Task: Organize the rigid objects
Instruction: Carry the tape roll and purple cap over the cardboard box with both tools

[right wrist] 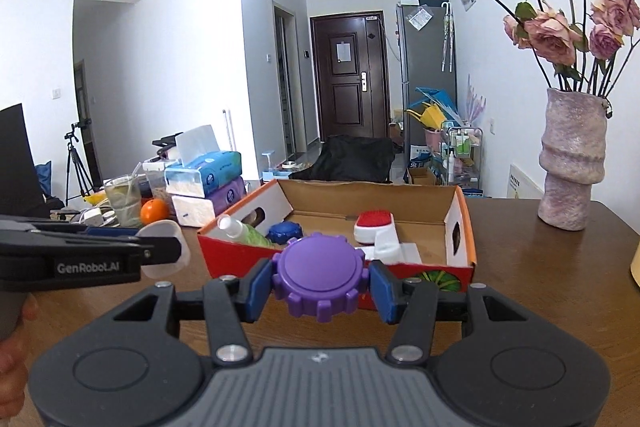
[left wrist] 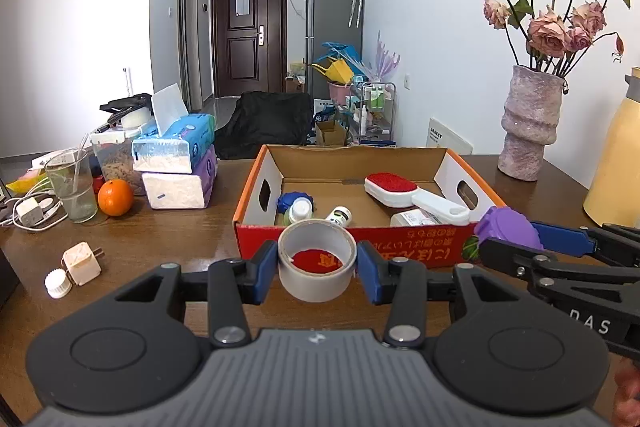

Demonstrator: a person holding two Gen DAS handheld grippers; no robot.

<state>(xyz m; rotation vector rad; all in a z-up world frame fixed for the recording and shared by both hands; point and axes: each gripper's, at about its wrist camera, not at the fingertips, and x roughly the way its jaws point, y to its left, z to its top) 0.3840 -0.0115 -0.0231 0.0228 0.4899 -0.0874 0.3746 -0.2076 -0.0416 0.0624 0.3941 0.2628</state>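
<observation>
My left gripper [left wrist: 317, 267] is shut on a grey tape roll [left wrist: 317, 283], held above the table just in front of the red cardboard box [left wrist: 360, 247]. My right gripper [right wrist: 319, 281] is shut on a purple gear-shaped lid [right wrist: 319, 277], held in front of the box [right wrist: 224, 259]; it also shows in the left wrist view [left wrist: 508, 227]. Inside the box lie a red-and-white lint brush [left wrist: 404, 189], a blue gear lid [left wrist: 294, 201], small white bottles [left wrist: 340, 215] and a green spray bottle [right wrist: 244, 233].
On the table left of the box lie a white plug adapter [left wrist: 81, 263], a white cap [left wrist: 58, 283], an orange [left wrist: 115, 197], a glass [left wrist: 74, 187] and stacked tissue packs [left wrist: 180, 163]. A pink vase with roses [left wrist: 528, 123] and a yellow jug [left wrist: 616, 163] stand at the right.
</observation>
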